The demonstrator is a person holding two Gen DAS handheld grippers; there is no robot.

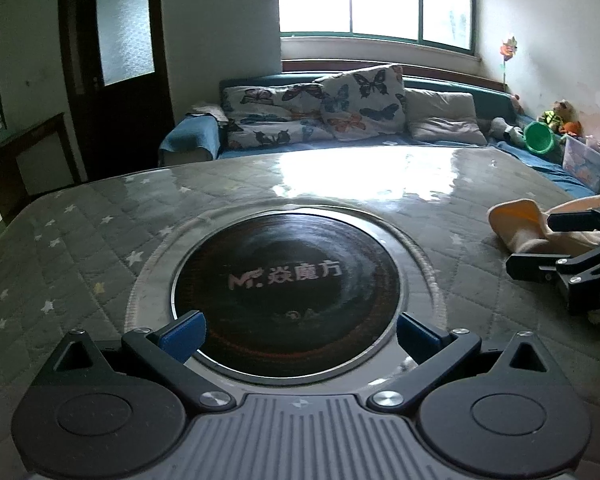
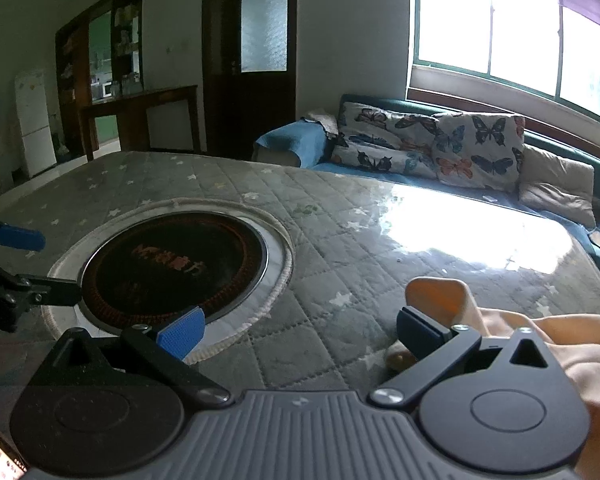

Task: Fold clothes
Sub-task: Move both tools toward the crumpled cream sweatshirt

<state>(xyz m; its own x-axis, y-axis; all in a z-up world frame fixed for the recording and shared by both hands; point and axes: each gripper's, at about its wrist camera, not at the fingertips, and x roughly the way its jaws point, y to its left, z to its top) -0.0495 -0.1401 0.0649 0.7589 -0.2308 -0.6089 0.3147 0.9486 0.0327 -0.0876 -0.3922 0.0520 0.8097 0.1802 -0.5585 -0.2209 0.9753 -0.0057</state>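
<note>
A peach garment [image 2: 540, 340] lies crumpled on the right side of the table [image 2: 340, 240], which has a grey quilted cover with stars. My right gripper [image 2: 300, 334] is open, its right finger [image 2: 418, 332] against the garment's near left edge, nothing between the pads. In the left wrist view the same garment [image 1: 516, 220] shows at the right edge with the right gripper [image 1: 530, 242] by it. My left gripper [image 1: 300, 336] is open and empty above the round black hotplate [image 1: 286, 292]. It also appears at the left edge as the left gripper [image 2: 48, 266].
The hotplate [image 2: 172, 264] is set into the table's middle, ringed by white trim. Behind the table stands a blue sofa [image 1: 196, 136] with butterfly cushions [image 1: 360, 100], a green bucket [image 1: 540, 138], toys and a plastic box [image 1: 584, 164]. A dark door [image 2: 248, 60] and a sideboard [image 2: 140, 116] stand at the back left.
</note>
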